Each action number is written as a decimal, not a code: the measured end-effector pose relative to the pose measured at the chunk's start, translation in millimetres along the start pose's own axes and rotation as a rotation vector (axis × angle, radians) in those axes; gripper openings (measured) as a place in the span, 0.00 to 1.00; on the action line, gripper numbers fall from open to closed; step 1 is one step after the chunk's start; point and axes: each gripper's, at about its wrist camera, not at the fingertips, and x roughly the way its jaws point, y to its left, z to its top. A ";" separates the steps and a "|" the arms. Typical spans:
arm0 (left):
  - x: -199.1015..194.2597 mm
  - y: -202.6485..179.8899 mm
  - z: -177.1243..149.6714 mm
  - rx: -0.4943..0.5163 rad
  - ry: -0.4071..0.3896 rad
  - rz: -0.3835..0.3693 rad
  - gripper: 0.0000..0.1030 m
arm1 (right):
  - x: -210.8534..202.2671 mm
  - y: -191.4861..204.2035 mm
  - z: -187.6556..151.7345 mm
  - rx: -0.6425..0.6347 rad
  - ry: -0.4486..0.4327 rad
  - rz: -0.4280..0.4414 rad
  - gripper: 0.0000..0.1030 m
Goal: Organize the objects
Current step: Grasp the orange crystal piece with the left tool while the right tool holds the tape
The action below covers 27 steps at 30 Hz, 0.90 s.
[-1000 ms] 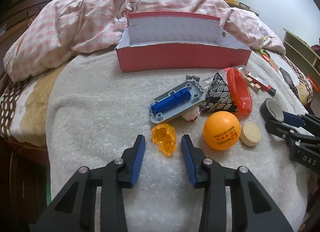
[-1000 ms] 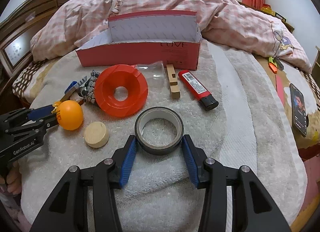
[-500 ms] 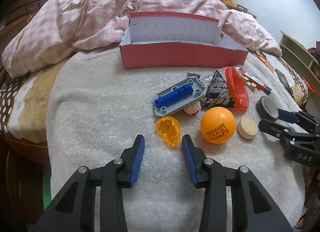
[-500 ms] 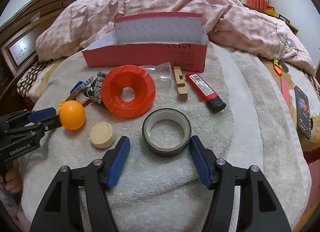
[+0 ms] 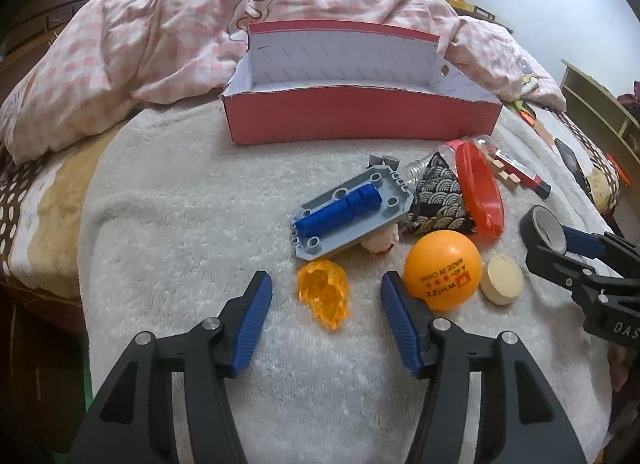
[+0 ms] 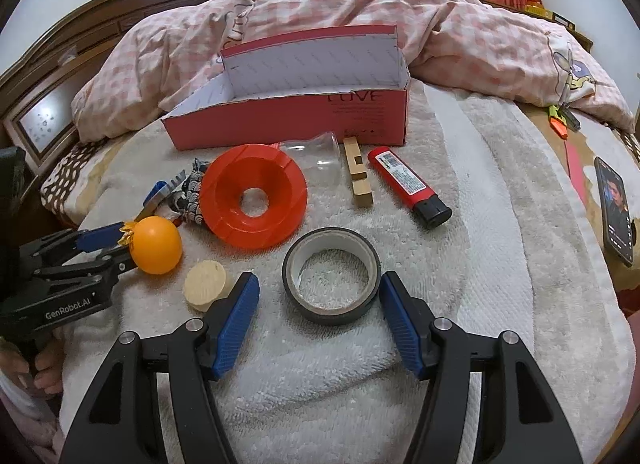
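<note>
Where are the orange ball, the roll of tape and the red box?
orange ball (image 5: 442,270): left wrist view, middle of its printed front.
roll of tape (image 6: 331,310): right wrist view, near outer wall.
red box (image 5: 360,116): left wrist view, front red wall.

A red box (image 5: 360,120) with a white lining, an orange ball (image 5: 442,270), a clear amber gem (image 5: 324,294), a blue cylinder (image 5: 340,212) on a grey plate (image 5: 394,204), a red funnel (image 6: 254,196), a dark grey tape roll (image 6: 332,276), a pink-and-white checked duvet (image 5: 140,44).

Right gripper (image 6: 318,296) open astride grey tape roll (image 6: 331,275) on white towel (image 6: 460,264), fingers clear of it, orange ball (image 6: 157,245) and wooden disc (image 6: 205,285) to its left, red box (image 6: 292,120) behind.
</note>
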 end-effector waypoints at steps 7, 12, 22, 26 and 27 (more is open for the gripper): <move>4.0 -2.7 0.5 0.014 0.004 0.017 0.58 | 5.3 6.3 -1.2 -0.042 0.003 -0.012 0.72; 3.7 -2.3 0.5 0.013 0.001 0.020 0.53 | 4.7 2.4 -2.2 -0.024 -0.010 0.010 0.73; -7.4 -10.4 -5.3 0.054 -0.021 0.013 0.24 | 1.3 -2.6 -3.2 0.002 -0.032 -0.032 0.49; -9.1 -10.3 -5.7 0.047 -0.019 0.001 0.24 | 1.1 -7.1 -2.9 0.015 -0.037 -0.024 0.48; -9.4 -10.3 -5.7 0.047 -0.018 0.000 0.24 | 1.0 -6.8 -3.0 0.010 -0.038 -0.031 0.48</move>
